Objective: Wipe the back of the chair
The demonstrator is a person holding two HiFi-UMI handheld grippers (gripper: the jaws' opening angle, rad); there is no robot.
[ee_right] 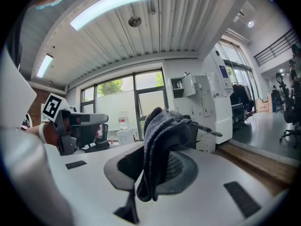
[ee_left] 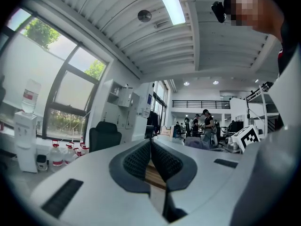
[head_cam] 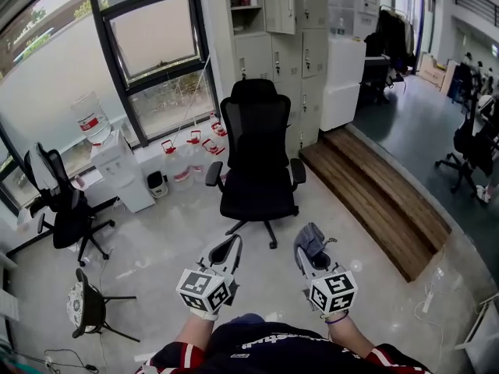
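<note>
While chair hides its rear face | right gripper jaws pinch grey cloth | left gripper jaws pressed together

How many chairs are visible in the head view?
4: centre chair, left window chair, lower-left chair, far-right chair; others may be hidden in the far office.

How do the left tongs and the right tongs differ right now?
The left tongs are shut on nothing; the right tongs are shut on a grey cloth. The left tongs' pads show bare; the right tongs' pads are mostly draped. Both are held low before the black chair.
</note>
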